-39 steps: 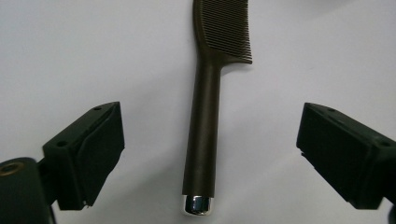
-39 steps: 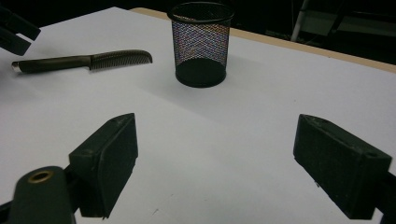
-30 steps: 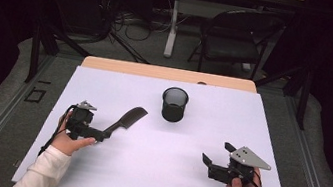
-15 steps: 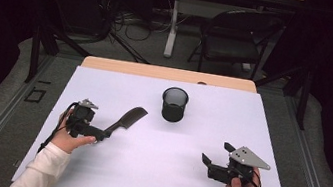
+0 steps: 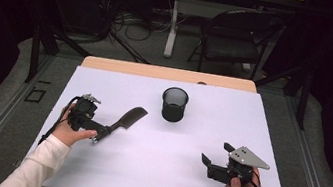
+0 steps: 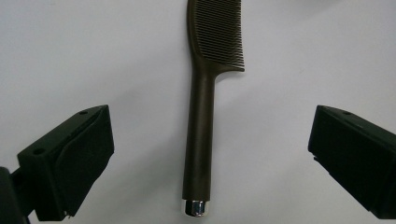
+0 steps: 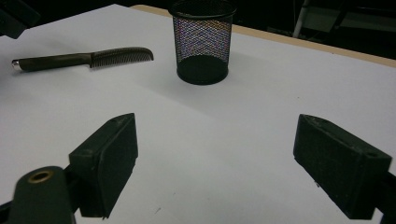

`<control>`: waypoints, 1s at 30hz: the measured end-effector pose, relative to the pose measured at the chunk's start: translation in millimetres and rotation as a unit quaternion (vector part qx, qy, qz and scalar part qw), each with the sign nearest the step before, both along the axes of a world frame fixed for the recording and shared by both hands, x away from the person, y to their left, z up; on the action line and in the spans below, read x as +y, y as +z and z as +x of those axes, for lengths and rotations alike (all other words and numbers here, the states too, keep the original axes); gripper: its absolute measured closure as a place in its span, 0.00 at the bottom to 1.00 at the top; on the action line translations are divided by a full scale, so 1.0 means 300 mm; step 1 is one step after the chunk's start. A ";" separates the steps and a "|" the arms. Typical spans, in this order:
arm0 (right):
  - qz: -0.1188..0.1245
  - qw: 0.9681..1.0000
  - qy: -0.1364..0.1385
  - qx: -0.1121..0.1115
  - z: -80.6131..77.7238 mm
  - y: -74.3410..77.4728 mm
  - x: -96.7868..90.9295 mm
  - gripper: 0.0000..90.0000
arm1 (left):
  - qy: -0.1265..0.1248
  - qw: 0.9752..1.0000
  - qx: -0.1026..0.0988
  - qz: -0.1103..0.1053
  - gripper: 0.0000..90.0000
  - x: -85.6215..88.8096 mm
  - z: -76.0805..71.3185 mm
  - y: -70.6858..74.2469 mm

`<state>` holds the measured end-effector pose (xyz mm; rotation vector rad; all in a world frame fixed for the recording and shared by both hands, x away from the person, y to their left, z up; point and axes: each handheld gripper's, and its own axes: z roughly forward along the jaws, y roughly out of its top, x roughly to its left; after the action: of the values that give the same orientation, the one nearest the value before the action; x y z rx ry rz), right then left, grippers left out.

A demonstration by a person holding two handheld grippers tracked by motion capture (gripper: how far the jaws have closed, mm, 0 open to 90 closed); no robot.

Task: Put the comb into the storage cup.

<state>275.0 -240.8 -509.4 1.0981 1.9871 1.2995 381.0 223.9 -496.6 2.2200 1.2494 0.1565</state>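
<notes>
A dark brown comb (image 5: 127,119) with a silver cap on its handle lies flat on the white table (image 5: 251,122), left of centre. My left gripper (image 5: 101,133) is open at the handle end. In the left gripper view the comb (image 6: 201,93) lies between the wide-apart jaws of the left gripper (image 6: 210,135), with neither pad touching it. A black mesh cup (image 5: 174,104) stands upright and empty behind the middle. My right gripper (image 5: 215,154) is open near the front right with nothing in it. The right gripper view looks past the right gripper (image 7: 215,140) toward the cup (image 7: 201,42) and comb (image 7: 84,58).
The table's wooden back edge (image 5: 167,73) runs behind the cup. Beyond it stand a black chair (image 5: 234,38), cables and dark table legs on the floor. White tabletop spreads between the two grippers and in front of the cup.
</notes>
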 end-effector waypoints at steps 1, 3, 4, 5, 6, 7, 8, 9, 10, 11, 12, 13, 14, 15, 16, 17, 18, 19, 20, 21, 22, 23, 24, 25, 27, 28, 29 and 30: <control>0.000 1.000 0.000 0.000 0.000 0.000 0.000 0.15 | 0.002 1.000 0.001 0.000 0.00 0.000 0.002 0.001; 0.001 1.000 -0.001 -0.001 0.001 -0.001 0.000 0.15 | 0.002 1.000 0.002 0.003 0.00 0.001 0.007 0.004; 0.003 1.000 -0.001 -0.002 0.001 -0.002 0.001 0.15 | 0.002 1.000 0.003 0.003 0.00 0.001 0.008 0.005; 0.001 1.000 0.000 -0.001 0.001 -0.001 0.000 0.15 | 0.001 1.000 0.005 0.003 0.00 0.002 0.010 0.006; 0.001 1.000 0.000 -0.001 0.001 -0.001 0.000 0.15 | 0.001 1.000 0.005 0.004 0.00 0.001 0.012 0.007; 0.001 1.000 0.000 0.001 0.000 -0.001 0.001 0.15 | 0.000 1.000 0.007 0.006 0.00 0.001 0.014 0.008; 0.002 1.000 0.000 -0.001 0.001 -0.002 0.001 0.15 | -0.002 1.000 0.010 0.009 0.00 0.001 0.016 0.009; 0.002 1.000 0.000 -0.001 0.001 -0.002 0.001 0.15 | -0.001 1.000 0.011 0.008 0.00 -0.001 0.018 0.009; 0.002 1.000 0.000 -0.001 0.001 -0.002 0.002 0.15 | -0.002 1.000 0.013 0.011 0.00 0.000 0.021 0.008; 0.001 1.000 0.001 -0.002 0.002 -0.002 0.002 0.15 | -0.002 1.000 0.016 0.011 0.00 0.000 0.023 0.008; 0.001 1.000 0.001 -0.002 0.001 -0.002 0.002 0.15 | -0.001 1.000 0.018 0.013 0.00 -0.001 0.026 0.007; 0.001 1.000 0.001 -0.003 0.002 -0.003 0.002 0.15 | -0.001 1.000 0.021 0.013 0.00 -0.002 0.028 0.005; 0.001 1.000 0.001 -0.002 0.002 -0.002 0.002 0.15 | -0.004 1.000 0.023 0.017 0.00 -0.002 0.031 0.005; 0.001 1.000 0.001 -0.002 0.002 -0.003 0.002 0.15 | -0.003 1.000 0.025 0.018 0.00 -0.004 0.032 0.005; 0.001 1.000 0.001 -0.002 0.002 -0.003 0.002 0.15 | -0.004 1.000 0.024 0.019 0.00 -0.006 0.035 0.004; 0.001 1.000 0.001 -0.002 0.002 -0.003 0.002 0.15 | -0.004 0.999 0.027 0.021 0.00 -0.007 0.036 0.005; 0.001 1.000 0.001 -0.003 0.002 -0.003 0.003 0.15 | -0.004 0.999 0.028 0.021 0.00 -0.009 0.038 0.004; 0.001 1.000 0.001 -0.003 0.002 -0.003 0.003 0.15 | -0.007 0.999 0.030 0.022 0.00 -0.009 0.042 0.003; -0.003 1.000 0.001 0.000 0.001 -0.002 0.001 0.15 | -0.007 0.999 0.032 0.023 0.00 -0.011 0.045 0.003; -0.002 1.000 0.001 0.001 0.001 -0.002 0.003 0.15 | -0.006 0.999 0.035 0.022 0.01 -0.011 0.048 0.001; -0.002 1.000 0.001 0.001 0.001 -0.002 0.003 0.15 | -0.006 0.999 0.037 0.023 0.01 -0.012 0.051 -0.001; -0.002 1.000 0.001 0.001 0.001 -0.002 0.003 0.15 | -0.006 0.999 0.040 0.026 0.01 -0.012 0.054 -0.002; -0.002 1.000 0.002 0.001 0.001 -0.002 0.003 0.15 | -0.006 0.999 0.041 0.028 0.01 -0.014 0.057 -0.005; -0.001 1.000 0.002 0.001 0.001 -0.003 0.003 0.15 | -0.007 0.999 0.045 0.029 0.02 -0.015 0.059 -0.007; 0.000 1.000 0.003 0.001 0.002 -0.004 0.004 0.15 | -0.008 0.998 0.053 0.032 0.03 -0.018 0.064 -0.010; -0.001 1.000 0.004 0.001 0.002 -0.004 0.004 0.15 | -0.012 0.997 0.059 0.038 0.04 -0.019 0.068 -0.013; -0.002 1.000 0.005 0.003 0.002 -0.004 0.003 0.15 | -0.012 0.997 0.059 0.038 0.04 -0.019 0.068 -0.013; -0.002 1.000 0.005 0.003 0.002 -0.004 0.003 0.15 | -0.012 0.997 0.062 0.040 0.04 -0.022 0.069 -0.015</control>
<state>275.6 -239.9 -510.6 1.0925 2.0001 1.2984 401.8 217.3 -501.1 2.3430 1.3022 0.0608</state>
